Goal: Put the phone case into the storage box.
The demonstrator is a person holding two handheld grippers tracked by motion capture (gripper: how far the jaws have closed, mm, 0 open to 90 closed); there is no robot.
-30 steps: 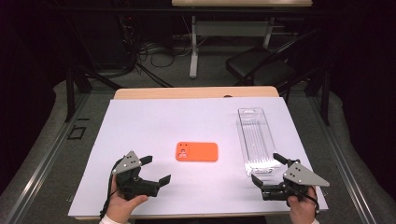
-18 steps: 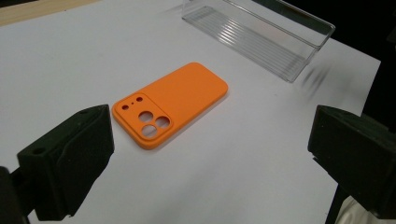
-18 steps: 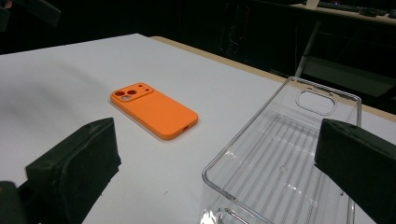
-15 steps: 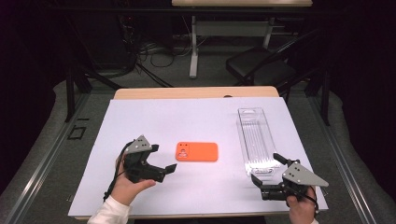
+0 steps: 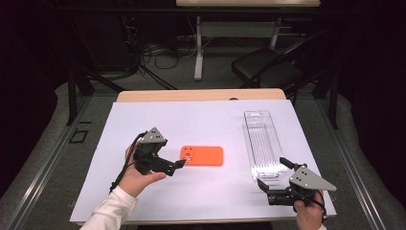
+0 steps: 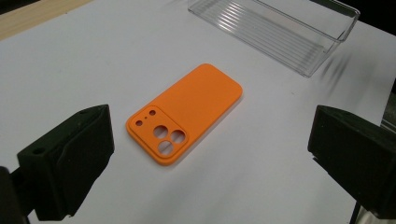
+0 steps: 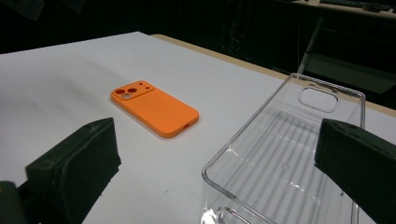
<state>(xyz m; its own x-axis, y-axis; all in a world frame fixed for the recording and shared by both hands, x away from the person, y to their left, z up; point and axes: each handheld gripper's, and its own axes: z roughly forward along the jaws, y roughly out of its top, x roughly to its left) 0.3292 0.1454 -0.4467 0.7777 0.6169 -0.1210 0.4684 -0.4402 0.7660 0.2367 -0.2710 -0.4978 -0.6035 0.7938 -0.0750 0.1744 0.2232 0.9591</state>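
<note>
The left gripper (image 5: 178,166), jaws apart, sits just beside the orange phone case (image 5: 202,155), positioned for grasping.

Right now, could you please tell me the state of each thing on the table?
Orange phone case: lying flat, back up, untouched.
Clear tray: upright, empty, untouched.
Left claw: open, right beside the case's camera end.
Right claw: open, at the tray's near end.

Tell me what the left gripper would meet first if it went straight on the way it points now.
Most likely the flat orange plastic phone case: it lies between the left gripper's open jaws, just ahead.
</note>
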